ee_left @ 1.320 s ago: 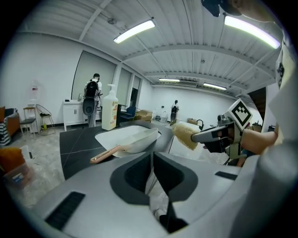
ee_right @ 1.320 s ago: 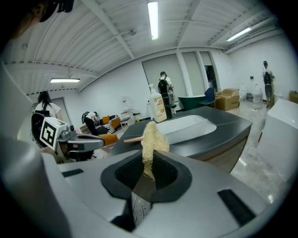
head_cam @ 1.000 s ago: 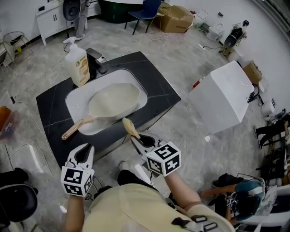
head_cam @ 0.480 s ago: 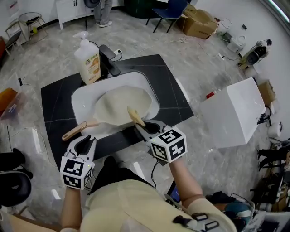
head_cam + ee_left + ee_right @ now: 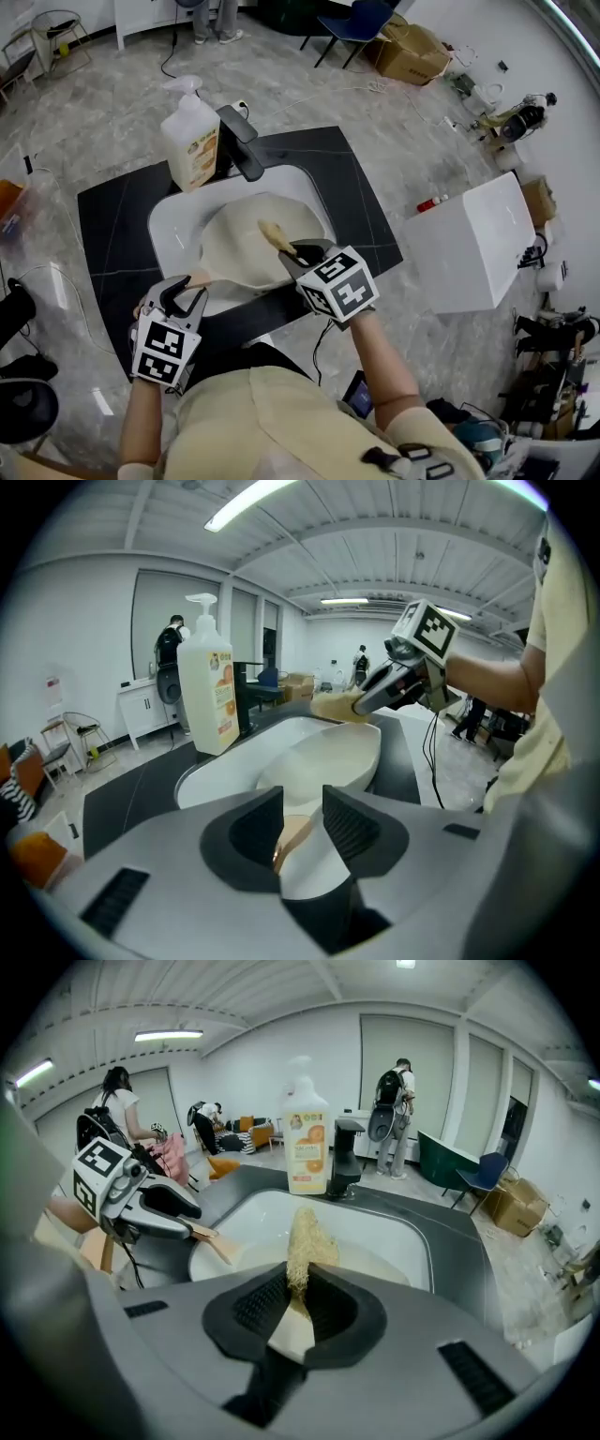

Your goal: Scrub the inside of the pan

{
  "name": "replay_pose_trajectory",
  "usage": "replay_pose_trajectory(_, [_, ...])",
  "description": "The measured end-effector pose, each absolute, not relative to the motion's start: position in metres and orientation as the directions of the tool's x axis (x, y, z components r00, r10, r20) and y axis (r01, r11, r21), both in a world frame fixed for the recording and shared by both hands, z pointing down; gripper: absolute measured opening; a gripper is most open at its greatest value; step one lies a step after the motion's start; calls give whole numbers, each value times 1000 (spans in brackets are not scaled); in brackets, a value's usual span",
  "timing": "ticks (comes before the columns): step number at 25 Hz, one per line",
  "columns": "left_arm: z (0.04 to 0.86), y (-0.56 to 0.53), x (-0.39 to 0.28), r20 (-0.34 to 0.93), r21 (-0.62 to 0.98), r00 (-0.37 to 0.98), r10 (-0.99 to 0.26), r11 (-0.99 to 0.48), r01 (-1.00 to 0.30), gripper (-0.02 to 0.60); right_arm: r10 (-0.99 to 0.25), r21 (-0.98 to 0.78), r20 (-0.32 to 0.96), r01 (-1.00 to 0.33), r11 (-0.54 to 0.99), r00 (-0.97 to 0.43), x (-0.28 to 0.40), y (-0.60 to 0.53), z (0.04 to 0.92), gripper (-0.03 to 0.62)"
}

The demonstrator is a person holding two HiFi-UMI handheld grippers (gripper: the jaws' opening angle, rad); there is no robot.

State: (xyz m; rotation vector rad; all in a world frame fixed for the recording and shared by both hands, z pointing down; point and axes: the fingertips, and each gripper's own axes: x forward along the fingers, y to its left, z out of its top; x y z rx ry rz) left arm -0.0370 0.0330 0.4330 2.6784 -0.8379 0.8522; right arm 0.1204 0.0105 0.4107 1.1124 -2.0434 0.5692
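Sink (image 5: pixel 173 220), white, set in black desk (image 5: pixel 112 216): holds cream pan (image 5: pixel 246 246). Its wooden handle (image 5: pixel 292 838) sits between left tongs (image 5: pixel 185 296), jaws apart, just opening. Right tongs (image 5: pixel 300 253) clamped on fibre scrubber (image 5: pixel 275 236) over the pan.

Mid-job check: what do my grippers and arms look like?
Both the left gripper and the right gripper have light grey bodies with black ribbed pads. Each carries a white cube printed with black square markers. A thin black cable hangs from the right one. The person wears a cream top; the forearms are bare of sleeves.
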Motion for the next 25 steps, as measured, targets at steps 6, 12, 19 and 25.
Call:
replay_pose_trajectory(6, [457,22,-31,659,18,660,-362,-869,-494,130,-454,-1,840,-837,547,-298,112,-18,443,52])
replay_pose_trajectory(12, [477,22,-28,734,-54,602,-313,-911,-408,186,-381,24,893,-820,572,-240,108,-39,467,52])
replay_pose_trajectory(19, [486,12,-29,753,-34,576,-320,-892,-451,190,-343,2,916,-854,520,-207,116,-71,498,52])
replay_pose_trajectory(25, [499,9,-26,794,-6,535,-290,-883,-469,190,-255,-84,938,-867,492,-236,116,-92,535,54])
